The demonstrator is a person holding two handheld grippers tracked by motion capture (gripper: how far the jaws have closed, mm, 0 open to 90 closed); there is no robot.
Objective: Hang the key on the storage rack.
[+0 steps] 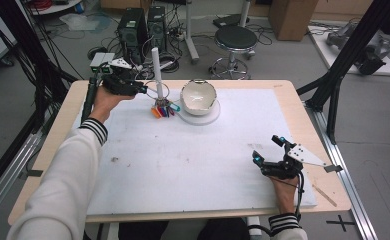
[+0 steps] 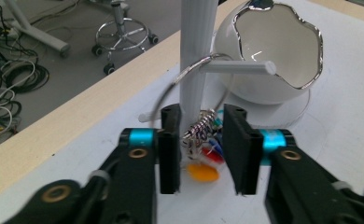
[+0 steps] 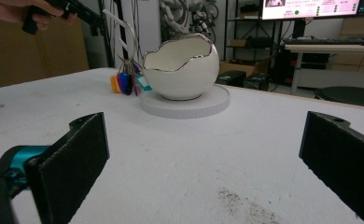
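Observation:
A thin white post point(image 1: 156, 70) with a side peg point(image 2: 238, 68) stands at the far left of the white mat. A wire ring point(image 2: 171, 93) loops around it and carries a bunch of coloured key tags point(image 1: 164, 110). My left gripper point(image 1: 144, 90) is level with the post's foot. Its jaws are open a narrow gap, and the ring's coiled cluster point(image 2: 201, 128) and an orange tag point(image 2: 202, 172) show between them. A white eggshell-shaped bowl point(image 1: 198, 96) sits on a round white base point(image 1: 201, 119) right of the post. My right gripper point(image 1: 267, 149) rests wide open at the front right, holding nothing.
A white mat point(image 1: 183, 165) covers most of the wooden table point(image 1: 58, 130) and has a dark smudge point(image 1: 114, 160) at the left. Behind the table are a black stool point(image 1: 235, 39), computer towers point(image 1: 133, 30) and cables. A black frame strut point(image 1: 343, 65) rises at the right.

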